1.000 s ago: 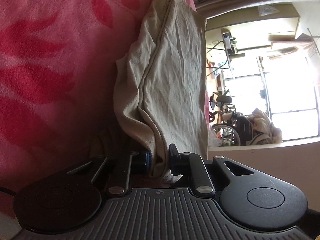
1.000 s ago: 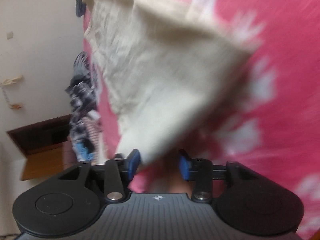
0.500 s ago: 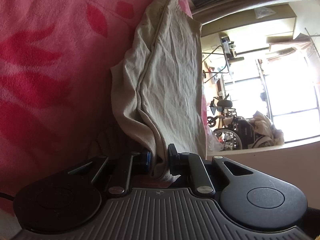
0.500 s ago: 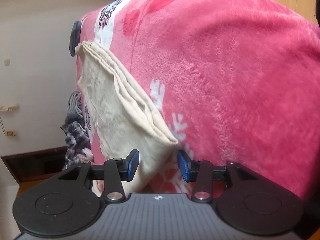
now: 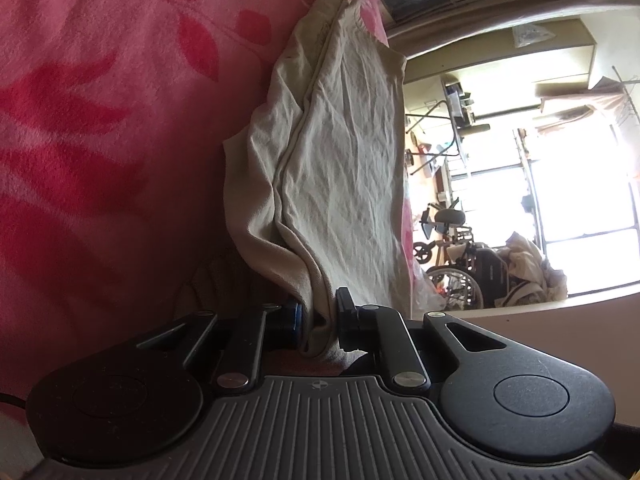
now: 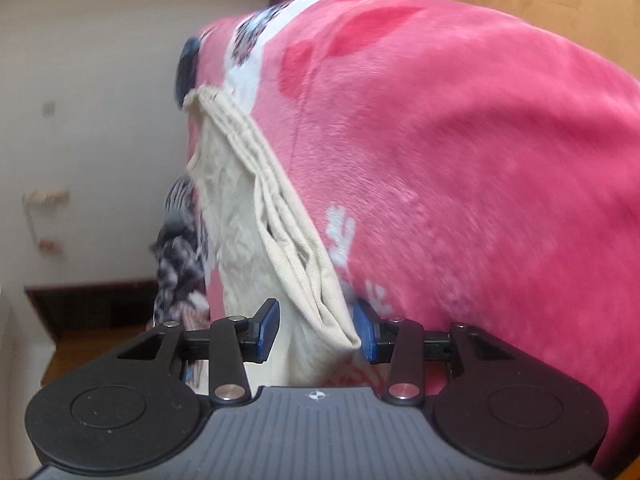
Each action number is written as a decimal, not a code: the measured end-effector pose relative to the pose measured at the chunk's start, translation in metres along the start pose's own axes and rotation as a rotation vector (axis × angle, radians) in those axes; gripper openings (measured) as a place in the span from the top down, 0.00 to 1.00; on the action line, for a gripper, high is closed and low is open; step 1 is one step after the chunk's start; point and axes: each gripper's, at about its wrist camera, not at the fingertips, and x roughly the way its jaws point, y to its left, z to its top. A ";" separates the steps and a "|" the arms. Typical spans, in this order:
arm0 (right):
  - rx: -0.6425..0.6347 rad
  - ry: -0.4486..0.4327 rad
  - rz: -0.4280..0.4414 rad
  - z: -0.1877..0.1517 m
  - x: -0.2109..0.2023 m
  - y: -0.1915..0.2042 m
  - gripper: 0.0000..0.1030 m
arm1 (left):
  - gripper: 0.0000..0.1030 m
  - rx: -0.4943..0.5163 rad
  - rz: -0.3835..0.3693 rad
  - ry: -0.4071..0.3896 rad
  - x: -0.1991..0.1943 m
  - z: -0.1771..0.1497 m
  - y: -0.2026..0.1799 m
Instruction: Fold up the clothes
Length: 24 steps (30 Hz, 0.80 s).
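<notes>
Cream garment point(image 5: 344, 168) lying on the pink fleece blanket point(image 5: 100, 140) of a bed, already doubled over into a long narrow stack, layered edges showing along its right side in the right wrist view point(image 6: 280, 216). Left tongs point(image 5: 318, 322) narrow and clamped on the near corner of the cloth, fabric bunched between the pads. Right tongs point(image 6: 316, 326) standing apart around the other near corner, one pad grazing the folded edge, no squeeze visible, so not yet a grip by the look of it. Judged part-way through: lengthwise folds done, near end now being taken at both corners, probably for carrying over toward the far end; final halving and squaring up left to do. Some puckering along the seam, needing a smoothing.

Bed cover plush, bright pink with red leaf shapes and white flower prints, soft and yielding under the cloth. Left of the bed in the right wrist view, a plain pale wall and a heap of dark checked clothes point(image 6: 180, 256), perhaps waiting their turn. In the left wrist view, a sunlit room beyond, with a wheelchair point(image 5: 460, 264) near a bright window
</notes>
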 end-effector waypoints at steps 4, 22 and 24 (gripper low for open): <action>-0.143 0.073 0.015 0.013 0.006 0.014 0.88 | 0.87 0.003 -0.001 -0.017 -0.004 0.000 -0.003; -0.513 0.119 0.174 0.067 -0.005 0.142 0.89 | 0.87 0.057 -0.103 -0.252 -0.020 0.046 -0.051; -0.533 0.121 0.179 0.077 0.000 0.154 0.89 | 0.87 0.072 -0.110 -0.265 -0.016 0.059 -0.056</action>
